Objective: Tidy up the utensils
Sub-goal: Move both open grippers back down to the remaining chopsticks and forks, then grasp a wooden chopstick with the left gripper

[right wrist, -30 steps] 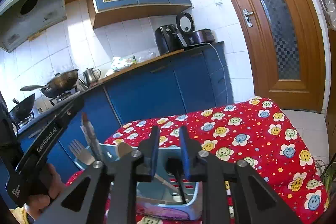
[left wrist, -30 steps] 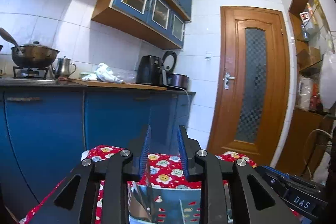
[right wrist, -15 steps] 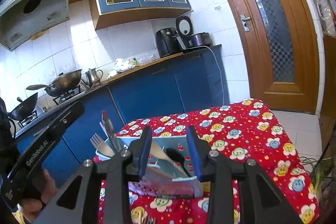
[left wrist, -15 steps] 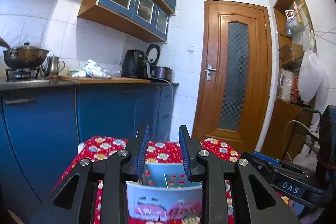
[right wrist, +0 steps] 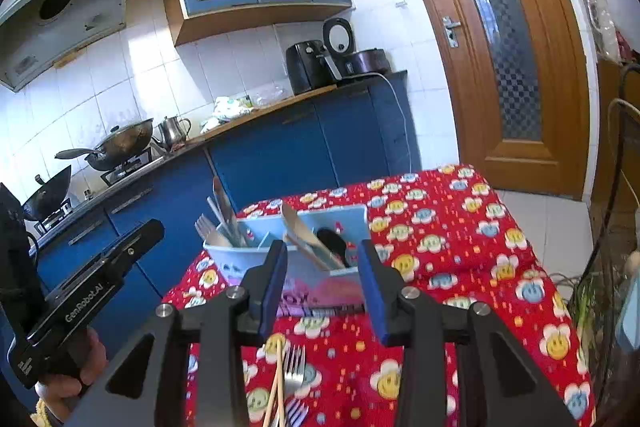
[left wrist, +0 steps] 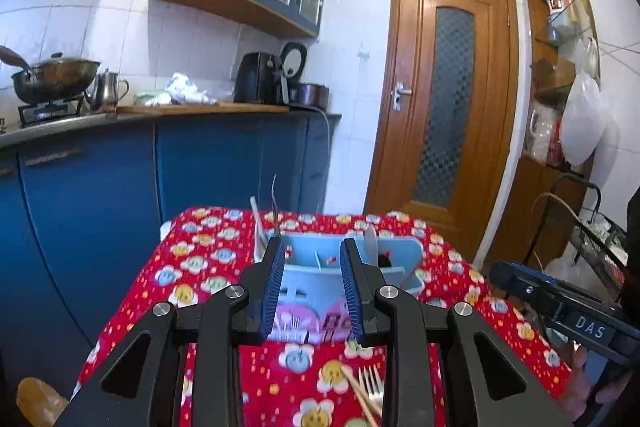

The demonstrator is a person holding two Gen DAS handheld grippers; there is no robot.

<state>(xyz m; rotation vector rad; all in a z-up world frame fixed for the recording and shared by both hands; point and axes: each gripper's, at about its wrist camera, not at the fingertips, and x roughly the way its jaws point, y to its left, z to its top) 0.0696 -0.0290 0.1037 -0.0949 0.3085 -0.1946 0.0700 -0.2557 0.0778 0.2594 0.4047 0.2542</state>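
On my far left in the right wrist view, a hand (right wrist: 60,383) grips the black handle of the left gripper (left wrist: 312,291). From its own camera I see its blue-padded jaws standing partly apart with nothing pressed between them; the pale blue plastic utensil caddy (left wrist: 348,279) only shows through the gap, farther off on the table.

That caddy stands upright on the red tablecloth printed with smiling flowers (right wrist: 460,247), near the table's left edge in the right wrist view. Its left compartment holds a steel fork and a couple of knives (right wrist: 218,223), handles down, leaning left. The next compartment holds a pale wooden spoon (right wrist: 304,231) leaning left, and beside it sits a black utensil head (right wrist: 332,239); I cannot tell what kind.

My right gripper (right wrist: 324,287) has just been opening its jaws, and they now stand moderately wide with nothing between the pads; the caddy lies beyond them, not touched.

Nearer to me, on the cloth below the right gripper, lie a silver metal fork (right wrist: 294,367) and a pair of light wooden chopsticks (right wrist: 276,379) just beside it on its left, the two apparently touching. A second fork's tines (right wrist: 296,411) show at the bottom edge.
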